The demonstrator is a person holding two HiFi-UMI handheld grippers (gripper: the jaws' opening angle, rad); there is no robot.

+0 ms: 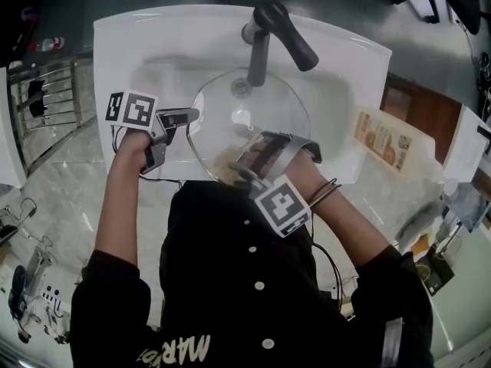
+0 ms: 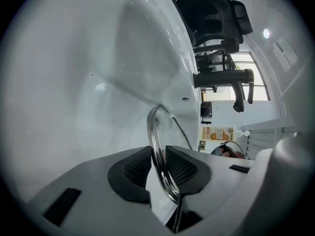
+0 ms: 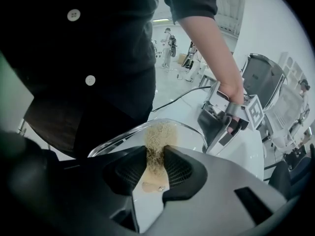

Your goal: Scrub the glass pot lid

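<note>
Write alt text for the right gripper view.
The right gripper grips a tan scrubber, pressed on a glass lid over a white sink. Beyond, the left gripper clamps the lid's far rim; a person's dark buttoned shirt fills the upper left.

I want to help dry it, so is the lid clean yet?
Probably not yet. Done: the lid is held over the sink, its rim clamped by the left gripper. In hand: the right gripper presses a tan scrubber on the lid's near edge. Left: the rest of the glass, then likely a rinse; no water runs from the tap and I see no suds.
</note>
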